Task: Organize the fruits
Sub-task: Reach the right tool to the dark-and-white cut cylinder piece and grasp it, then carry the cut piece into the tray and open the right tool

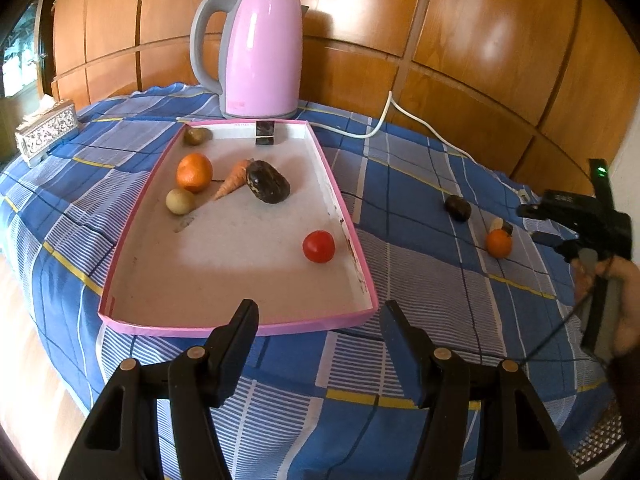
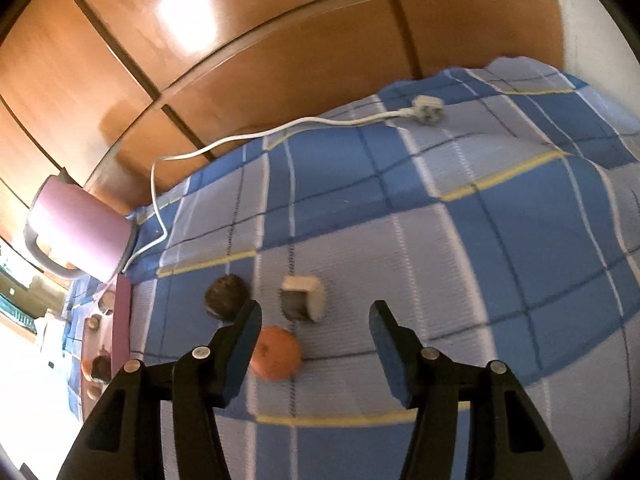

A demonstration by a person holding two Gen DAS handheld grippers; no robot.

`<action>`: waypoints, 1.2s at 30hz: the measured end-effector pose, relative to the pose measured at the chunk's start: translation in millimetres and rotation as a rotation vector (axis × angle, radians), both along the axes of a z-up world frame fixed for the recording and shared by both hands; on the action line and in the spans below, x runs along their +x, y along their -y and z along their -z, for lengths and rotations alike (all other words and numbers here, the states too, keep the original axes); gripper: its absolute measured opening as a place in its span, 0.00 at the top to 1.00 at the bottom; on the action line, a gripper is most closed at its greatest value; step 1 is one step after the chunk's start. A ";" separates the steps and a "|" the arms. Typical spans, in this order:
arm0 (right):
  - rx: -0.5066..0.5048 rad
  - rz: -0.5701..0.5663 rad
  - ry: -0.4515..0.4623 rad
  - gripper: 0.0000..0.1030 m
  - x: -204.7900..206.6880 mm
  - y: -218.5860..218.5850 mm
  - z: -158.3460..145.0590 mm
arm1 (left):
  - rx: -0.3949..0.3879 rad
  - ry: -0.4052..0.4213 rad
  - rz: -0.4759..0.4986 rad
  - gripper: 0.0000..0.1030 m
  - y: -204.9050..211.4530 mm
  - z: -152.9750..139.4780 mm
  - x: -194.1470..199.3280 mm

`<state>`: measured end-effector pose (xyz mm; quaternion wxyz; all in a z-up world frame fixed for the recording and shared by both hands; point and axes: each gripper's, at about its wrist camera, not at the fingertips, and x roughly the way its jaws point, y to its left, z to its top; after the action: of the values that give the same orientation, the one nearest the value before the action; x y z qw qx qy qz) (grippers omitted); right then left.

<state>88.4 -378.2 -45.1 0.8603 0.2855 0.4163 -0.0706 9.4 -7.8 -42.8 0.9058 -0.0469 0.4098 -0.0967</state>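
Observation:
A pink-rimmed tray (image 1: 180, 326) holds an orange (image 1: 194, 172), a carrot (image 1: 232, 180), a dark oval fruit (image 1: 267, 182), a tomato (image 1: 318, 246) and two pale round fruits. My left gripper (image 1: 320, 308) hangs open over the tray's near rim, nothing between its fingers. On the checked cloth to the right lie a second orange (image 2: 280, 356), a dark round fruit (image 2: 226, 296) and a cut white-and-dark piece (image 2: 304, 298). My right gripper (image 2: 316, 308) is open just above them, the orange by its left finger and no pad touching anything. A hand holds it (image 1: 536, 224).
A pink kettle (image 1: 260, 52) stands behind the tray, its white cord (image 1: 380, 124) trailing across the cloth to a loose plug (image 2: 428, 110). A silver patterned box (image 1: 46, 132) sits at the far left. Wooden panels back the table. The cloth drops off at the near edge.

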 end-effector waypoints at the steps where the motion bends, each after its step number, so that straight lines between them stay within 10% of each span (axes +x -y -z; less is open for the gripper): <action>1: -0.009 -0.003 -0.014 0.45 6.6 -2.9 1.4 | 0.003 0.001 -0.004 0.38 -1.1 -0.1 0.3; 6: -0.046 -0.026 -0.113 0.46 37.4 -12.1 21.2 | 0.002 -0.002 -0.038 0.38 -9.7 0.4 2.2; 8: -0.034 -0.049 -0.139 0.76 47.0 -14.7 32.2 | 0.000 0.003 -0.054 0.38 -15.0 -0.4 2.0; 23: -0.098 -0.050 -0.119 0.77 60.1 -18.8 34.2 | -0.012 -0.005 -0.152 0.37 -47.3 3.2 -8.9; 36: -0.186 -0.178 0.074 0.77 37.2 -58.3 -33.6 | -0.051 -0.031 -0.237 0.34 -62.6 6.0 -11.0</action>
<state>125.5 -319.9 -11.5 0.9007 0.1688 0.3998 -0.0219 -1.6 54.8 -48.8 0.9030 -0.1195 0.4126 0.0013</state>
